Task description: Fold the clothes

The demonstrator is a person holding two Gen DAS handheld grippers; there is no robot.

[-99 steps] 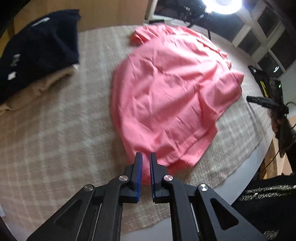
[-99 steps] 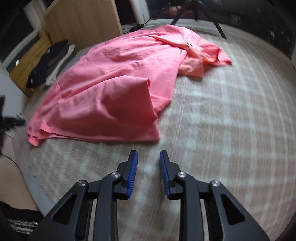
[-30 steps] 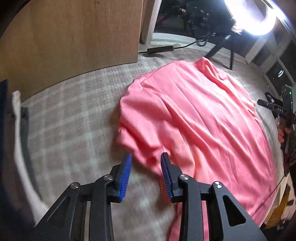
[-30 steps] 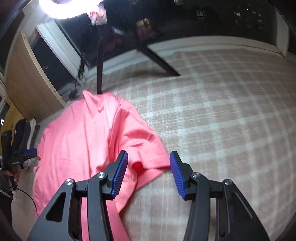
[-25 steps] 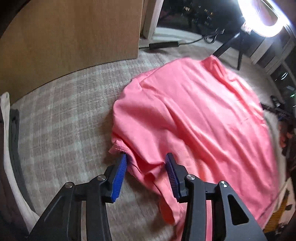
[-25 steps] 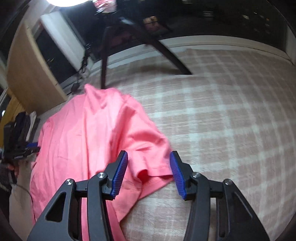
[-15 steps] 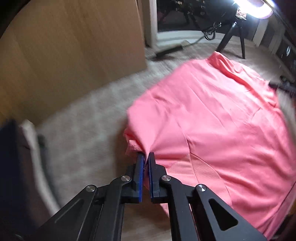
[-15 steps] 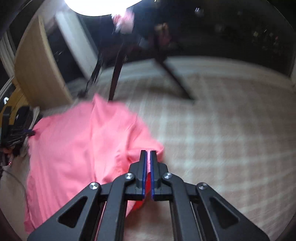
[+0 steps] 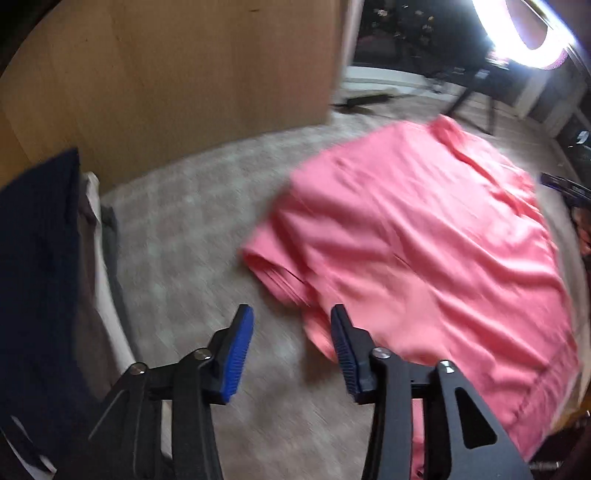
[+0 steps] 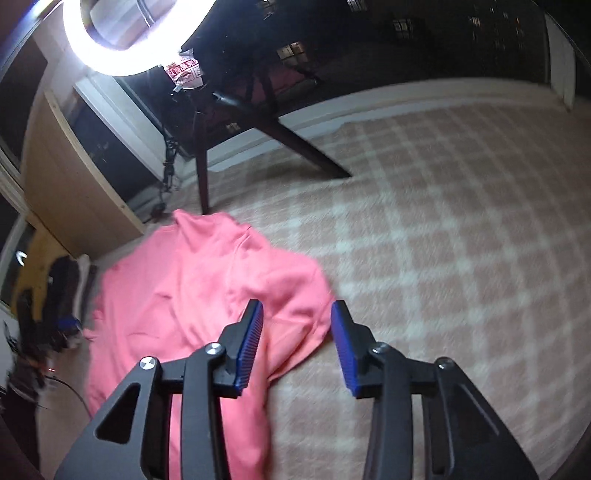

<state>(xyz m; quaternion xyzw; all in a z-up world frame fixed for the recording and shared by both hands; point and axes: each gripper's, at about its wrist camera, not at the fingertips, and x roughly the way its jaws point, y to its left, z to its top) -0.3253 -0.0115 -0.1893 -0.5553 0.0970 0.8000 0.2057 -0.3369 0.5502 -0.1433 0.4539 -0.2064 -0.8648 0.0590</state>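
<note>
A pink shirt lies spread on the checked beige cloth, its near sleeve bunched in folds. My left gripper is open just in front of that bunched sleeve, with nothing between its blue pads. In the right wrist view the same pink shirt lies at the left, its other sleeve folded in over the body. My right gripper stands open over the sleeve's edge, holding nothing.
A stack of folded dark and pale clothes sits at the left. A wooden panel stands behind the cloth. A ring light on a dark tripod rises at the far edge. The checked cloth stretches right.
Both grippers were shut on the shirt's sleeves half a second ago; both have opened and let the sleeves drop, and have drawn back a little.
</note>
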